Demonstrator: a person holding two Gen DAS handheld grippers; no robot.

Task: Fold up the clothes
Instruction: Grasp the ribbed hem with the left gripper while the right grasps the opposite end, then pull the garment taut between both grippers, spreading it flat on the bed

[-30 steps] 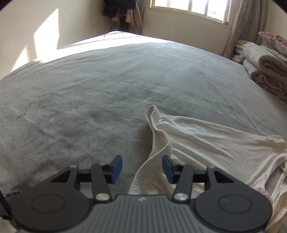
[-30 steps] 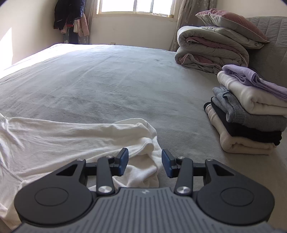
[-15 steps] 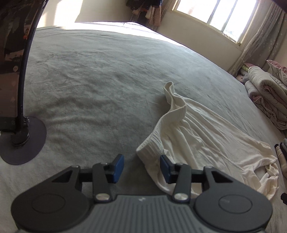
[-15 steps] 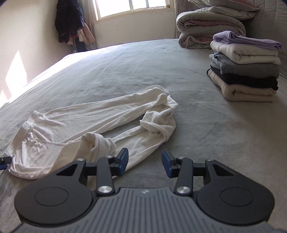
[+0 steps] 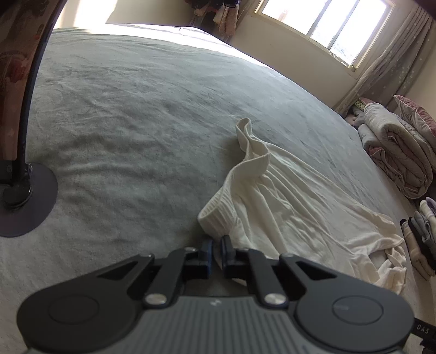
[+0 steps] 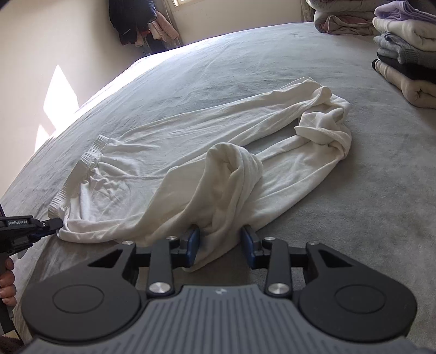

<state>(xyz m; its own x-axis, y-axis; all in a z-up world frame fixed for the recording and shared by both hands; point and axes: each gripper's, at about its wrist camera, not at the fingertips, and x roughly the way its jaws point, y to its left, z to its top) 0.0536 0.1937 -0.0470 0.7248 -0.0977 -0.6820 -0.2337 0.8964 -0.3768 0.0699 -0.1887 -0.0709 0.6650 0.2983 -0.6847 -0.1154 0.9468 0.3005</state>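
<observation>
A pair of white trousers [image 6: 190, 163] lies crumpled on the grey bed [image 6: 354, 190]. Its ribbed waistband [image 5: 218, 215] is at the near left and its bunched leg ends [image 6: 324, 119] at the far right. My left gripper [image 5: 215, 252] is shut on the near corner of the waistband; it also shows in the right wrist view [image 6: 51, 224] at the left edge. My right gripper [image 6: 221, 246] is open, with a fold of the near trouser leg lying between its blue pads.
A stack of folded clothes [image 6: 403, 54] stands at the right of the bed, with rolled quilts [image 5: 395, 152] beyond it. A black stand with a round base [image 5: 19, 198] rests on the bed at the left. A window [image 5: 321, 24] and hanging clothes lie beyond.
My left gripper has closed on the waistband corner. My right gripper has dropped lower and moved onto the near trouser leg, still open.
</observation>
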